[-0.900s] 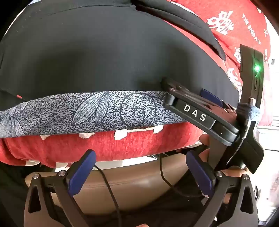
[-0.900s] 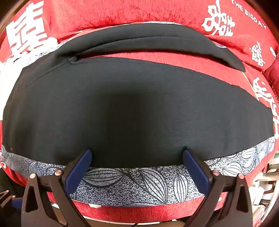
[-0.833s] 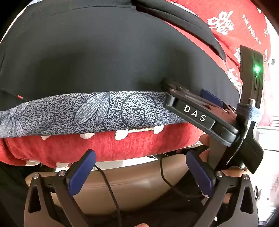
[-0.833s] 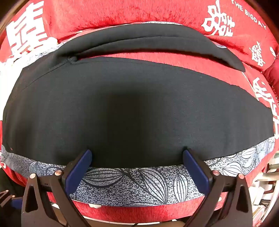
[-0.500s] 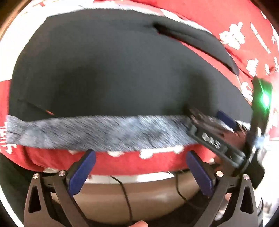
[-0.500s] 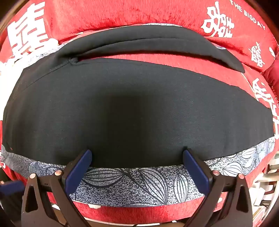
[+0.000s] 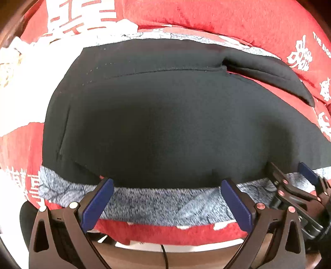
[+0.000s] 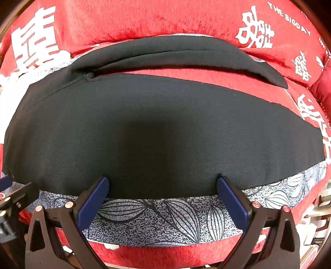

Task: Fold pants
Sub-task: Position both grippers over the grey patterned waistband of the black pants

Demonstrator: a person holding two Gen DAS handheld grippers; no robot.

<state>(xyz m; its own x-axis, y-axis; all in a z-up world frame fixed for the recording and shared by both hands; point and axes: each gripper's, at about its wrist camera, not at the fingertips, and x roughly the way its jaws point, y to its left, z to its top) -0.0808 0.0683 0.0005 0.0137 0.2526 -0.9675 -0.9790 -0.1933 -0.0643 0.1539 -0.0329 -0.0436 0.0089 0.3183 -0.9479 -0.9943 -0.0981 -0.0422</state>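
- Black, smooth-woven pants (image 8: 161, 132) lay spread flat across the bedding, one leg (image 8: 186, 53) angled away at the far side with a red strip showing between the two legs.
- Beneath them ran a grey-blue cloth printed with dark leaf outlines (image 8: 165, 217), its band showing along the pants' near edge.
- Under that lay a red plush blanket with white characters and lettering (image 8: 144, 18), reaching out to the far edge and both sides.
- Left gripper (image 7: 165, 198) hung over the near hem, blue pads spread fully apart, nothing between them.
- Right gripper (image 8: 163, 196) did likewise further along the same hem, wide open and empty; whether the tips touched the fabric could not be told.
- Brown furniture edge (image 7: 186, 258) and a thin black cable (image 7: 164, 256) sat below the blanket.
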